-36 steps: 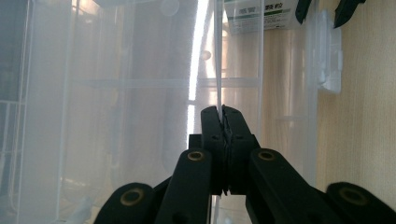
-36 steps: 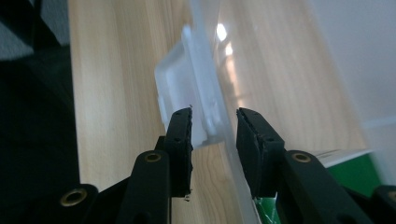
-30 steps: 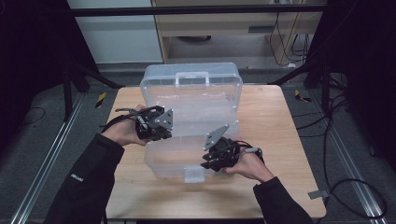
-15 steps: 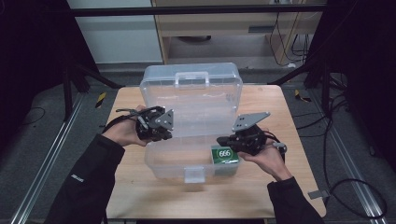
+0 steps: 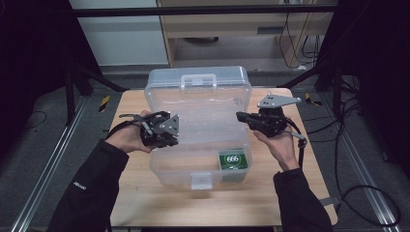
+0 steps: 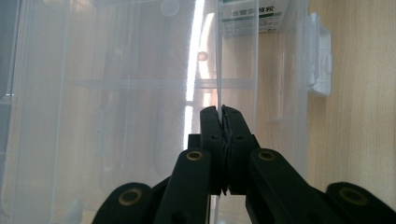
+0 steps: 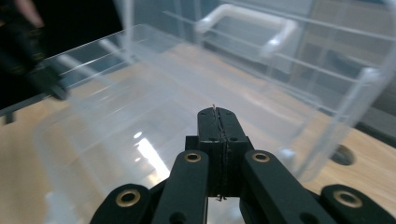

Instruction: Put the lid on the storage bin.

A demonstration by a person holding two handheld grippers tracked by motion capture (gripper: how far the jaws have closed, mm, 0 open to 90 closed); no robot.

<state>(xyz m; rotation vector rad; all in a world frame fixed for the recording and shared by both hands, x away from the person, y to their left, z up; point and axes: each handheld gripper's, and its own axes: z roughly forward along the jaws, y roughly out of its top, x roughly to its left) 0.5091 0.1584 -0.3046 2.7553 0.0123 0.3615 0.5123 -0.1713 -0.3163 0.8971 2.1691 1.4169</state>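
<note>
A clear plastic box (image 5: 193, 166) stands on the wooden table with its lid (image 5: 203, 99) propped upright behind it. A green pack marked 666 (image 5: 233, 160) lies in the base's front right corner; its label also shows in the left gripper view (image 6: 252, 18). My left gripper (image 5: 170, 139) is at the box's left side, and its jaws (image 6: 221, 111) are shut on the thin clear wall. My right gripper (image 5: 240, 116) hangs in the air at the lid's right edge, pointing left. Its jaws (image 7: 217, 112) are shut with nothing between them.
The lid's handle (image 5: 198, 79) points up at the back, and a white latch (image 5: 200, 180) hangs at the base's front. Bare table (image 5: 145, 203) runs along the front and both sides. A cable (image 5: 348, 193) trails on the floor at right.
My right gripper rose out of the base's front right corner and moved up and right, leaving the green pack lying there. The left gripper stayed on the wall.
</note>
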